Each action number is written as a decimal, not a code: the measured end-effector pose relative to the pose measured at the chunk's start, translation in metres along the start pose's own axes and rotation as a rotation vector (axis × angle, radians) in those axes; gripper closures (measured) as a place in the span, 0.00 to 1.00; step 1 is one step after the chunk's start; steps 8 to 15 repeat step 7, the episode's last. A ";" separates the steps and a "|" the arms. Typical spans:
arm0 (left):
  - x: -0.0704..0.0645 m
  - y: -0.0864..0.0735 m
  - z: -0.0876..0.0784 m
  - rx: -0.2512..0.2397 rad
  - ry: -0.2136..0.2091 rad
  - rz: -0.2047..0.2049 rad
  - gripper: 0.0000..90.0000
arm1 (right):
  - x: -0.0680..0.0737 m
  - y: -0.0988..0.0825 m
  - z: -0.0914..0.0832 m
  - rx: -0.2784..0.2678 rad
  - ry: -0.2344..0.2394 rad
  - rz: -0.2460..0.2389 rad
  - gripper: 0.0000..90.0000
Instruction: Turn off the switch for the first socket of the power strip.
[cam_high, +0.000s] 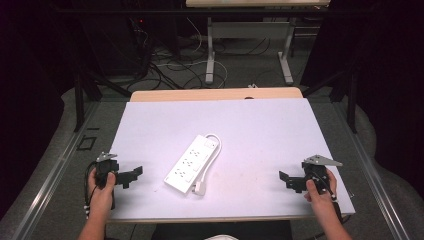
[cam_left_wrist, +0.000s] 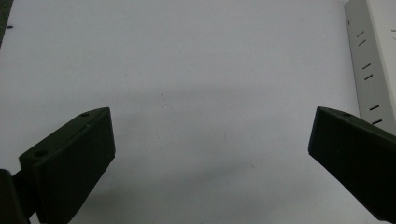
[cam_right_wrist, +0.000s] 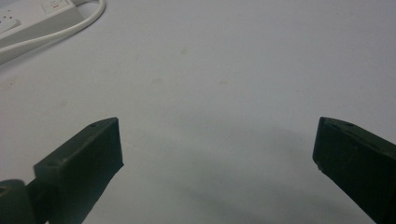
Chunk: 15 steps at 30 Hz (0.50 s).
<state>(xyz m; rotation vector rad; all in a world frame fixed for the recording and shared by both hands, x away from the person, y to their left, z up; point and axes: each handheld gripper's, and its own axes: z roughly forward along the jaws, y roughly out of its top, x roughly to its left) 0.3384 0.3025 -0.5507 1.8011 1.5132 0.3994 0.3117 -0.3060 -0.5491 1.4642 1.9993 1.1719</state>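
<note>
A white power strip lies slantwise in the middle of the white table top, its white cable looped along its right side and its plug at the near end. My left gripper rests near the front left corner, open, pointing right toward the strip. The strip's edge shows at the right of the left gripper view, beyond the empty left gripper. My right gripper sits at the front right, open, pointing left. In the right gripper view the strip lies far off at top left, past the empty right gripper.
The white board lies on a wooden table. Beyond it are a floor with tangled cables and the legs of another table. Black frame posts stand at both sides.
</note>
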 end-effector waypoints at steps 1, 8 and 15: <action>0.000 0.000 -0.001 0.009 -0.003 0.002 0.01 | 0.000 0.000 0.000 -0.002 -0.001 -0.004 0.01; -0.001 0.000 -0.002 0.001 0.004 0.010 0.01 | -0.001 0.001 0.000 -0.001 0.000 -0.006 0.01; -0.001 0.000 -0.002 0.001 0.004 0.010 0.01 | -0.001 0.001 0.000 -0.001 0.000 -0.006 0.01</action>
